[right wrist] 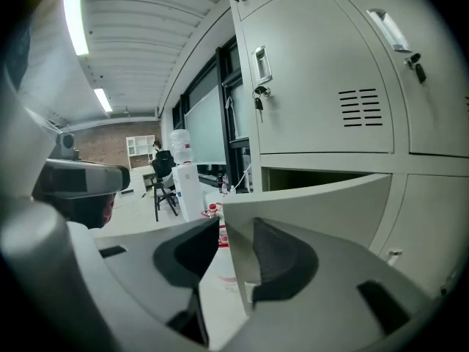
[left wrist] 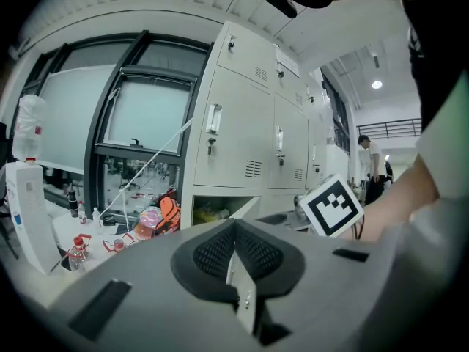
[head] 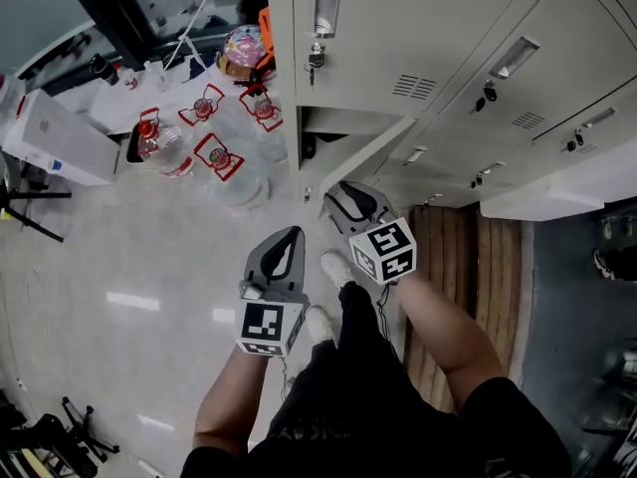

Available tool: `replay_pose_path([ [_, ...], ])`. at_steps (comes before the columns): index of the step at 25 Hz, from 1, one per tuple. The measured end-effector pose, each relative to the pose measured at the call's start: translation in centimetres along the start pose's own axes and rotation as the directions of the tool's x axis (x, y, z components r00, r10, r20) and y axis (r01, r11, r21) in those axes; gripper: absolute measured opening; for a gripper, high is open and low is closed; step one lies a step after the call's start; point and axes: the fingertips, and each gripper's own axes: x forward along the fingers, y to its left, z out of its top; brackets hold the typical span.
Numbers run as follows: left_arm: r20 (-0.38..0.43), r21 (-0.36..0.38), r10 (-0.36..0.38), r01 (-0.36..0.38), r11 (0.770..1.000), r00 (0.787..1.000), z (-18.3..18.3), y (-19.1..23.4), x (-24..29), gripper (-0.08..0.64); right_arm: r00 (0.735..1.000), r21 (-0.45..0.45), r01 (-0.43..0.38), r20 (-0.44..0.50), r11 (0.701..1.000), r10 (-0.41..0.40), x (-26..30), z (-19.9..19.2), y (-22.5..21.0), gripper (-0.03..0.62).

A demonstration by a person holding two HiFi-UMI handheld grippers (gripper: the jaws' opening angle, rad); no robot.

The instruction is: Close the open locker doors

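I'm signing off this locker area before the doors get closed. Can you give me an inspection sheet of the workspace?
Surface: pale glossy floor.
Job's things: one lower locker door stands open; upper doors shut, keys in locks.
Clutter: water bottles on the floor, a white box beside them.
Grippers: left gripper jaws together, empty; right gripper jaws apart around the open door's edge.
Cables: white cord slants above the bottles.
Surroundings: windows, wooden planks.

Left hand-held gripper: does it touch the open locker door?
Apart. In the head view the left hand-held gripper hangs over the floor, with a visible gap to the open locker door.
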Motion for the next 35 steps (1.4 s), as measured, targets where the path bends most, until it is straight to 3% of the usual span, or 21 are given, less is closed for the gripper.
replay_pose_path([
  [12, -0.003, -0.042, 0.081, -0.081, 0.996, 0.997, 0.8, 4.1, 3.3, 0.005, 0.995, -0.057, -0.096, -0.016, 0.994, 0.095, 6.3, 2.6, -1.4, 0.15],
  [35, -0.012, -0.078, 0.13, -0.131, 0.988, 0.991, 1.0, 8.5, 7.5, 0.005, 0.996, -0.035, -0.09, -0.003, 0.995, 0.09, 12.9, 4.8, -5.6, 0.155],
])
